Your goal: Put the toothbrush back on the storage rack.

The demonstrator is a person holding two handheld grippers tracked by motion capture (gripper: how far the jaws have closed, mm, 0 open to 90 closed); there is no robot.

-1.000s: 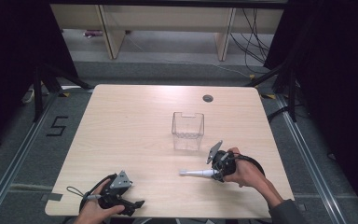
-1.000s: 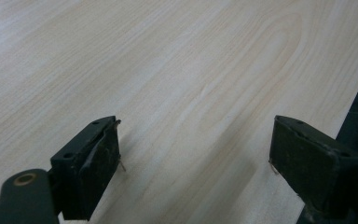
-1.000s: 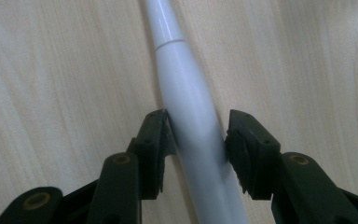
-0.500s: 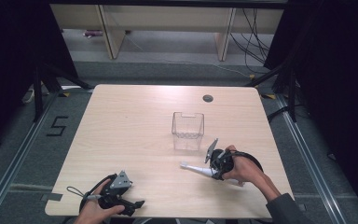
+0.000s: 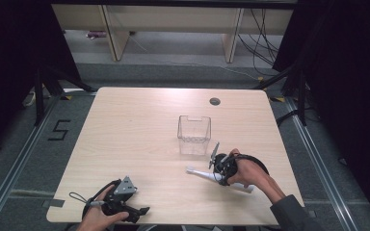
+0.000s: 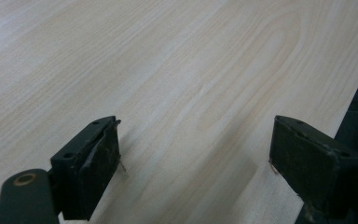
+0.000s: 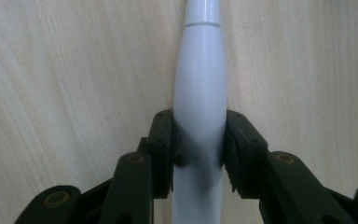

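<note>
A white electric-toothbrush-like handle lies slanted at the front right of the wooden table, its narrow head pointing left. My right gripper is shut on its thick body, with a hand behind it. In the right gripper view both black pads press on the white handle, which runs up out of the frame. My left gripper rests at the table's front left edge, held by a hand. Its jaws stand wide apart over bare wood with nothing between them.
A small clear plastic container stands upright in the middle of the table, just behind the right gripper. A round cable hole sits near the far edge. Shelving and cables lie on the floor beyond the table.
The right gripper has closed onto the white handle. The handle has turned a little, its head swinging from level to slanting up-left. The left gripper has stayed put.
</note>
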